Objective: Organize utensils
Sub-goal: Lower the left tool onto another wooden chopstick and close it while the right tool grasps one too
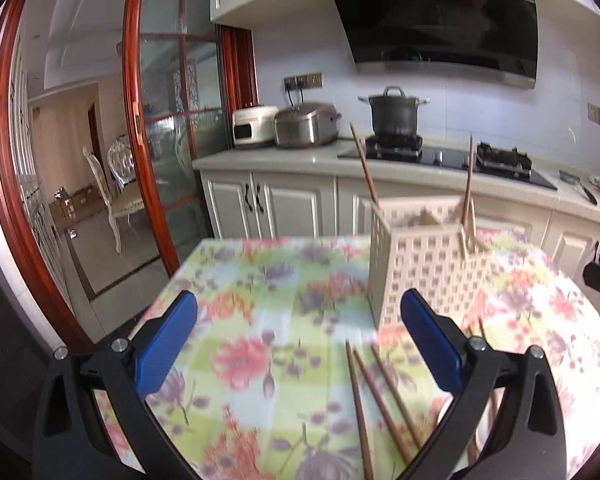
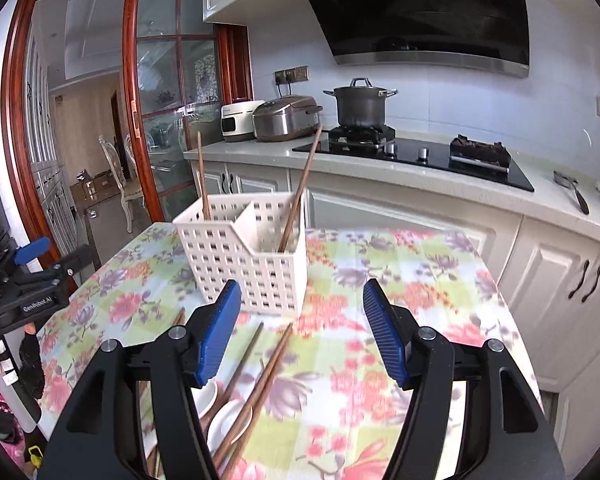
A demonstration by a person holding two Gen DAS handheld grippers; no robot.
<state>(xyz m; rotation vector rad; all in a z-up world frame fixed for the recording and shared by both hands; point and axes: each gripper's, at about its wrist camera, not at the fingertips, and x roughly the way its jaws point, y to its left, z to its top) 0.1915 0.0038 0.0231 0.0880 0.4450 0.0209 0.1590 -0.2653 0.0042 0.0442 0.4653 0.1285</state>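
A white perforated utensil holder (image 2: pixel 246 252) with two compartments stands on the floral tablecloth; it also shows in the left wrist view (image 1: pixel 424 264). One brown chopstick (image 2: pixel 202 174) stands in its left compartment, another (image 2: pixel 300 188) leans in the right one. Several loose chopsticks (image 1: pixel 376 396) lie on the cloth in front of the holder, and in the right wrist view (image 2: pixel 256 392) they rest across white spoons (image 2: pixel 226 420). My left gripper (image 1: pixel 300 340) is open and empty, left of the holder. My right gripper (image 2: pixel 302 328) is open and empty above the loose chopsticks.
The table (image 2: pixel 420 320) has a flowered cloth. Behind it runs a kitchen counter (image 2: pixel 420 176) with a hob, a grey pot (image 2: pixel 360 104) and two cookers (image 2: pixel 284 118). A glass sliding door (image 1: pixel 172 128) stands at the left. The left gripper shows at the left edge of the right wrist view (image 2: pixel 32 276).
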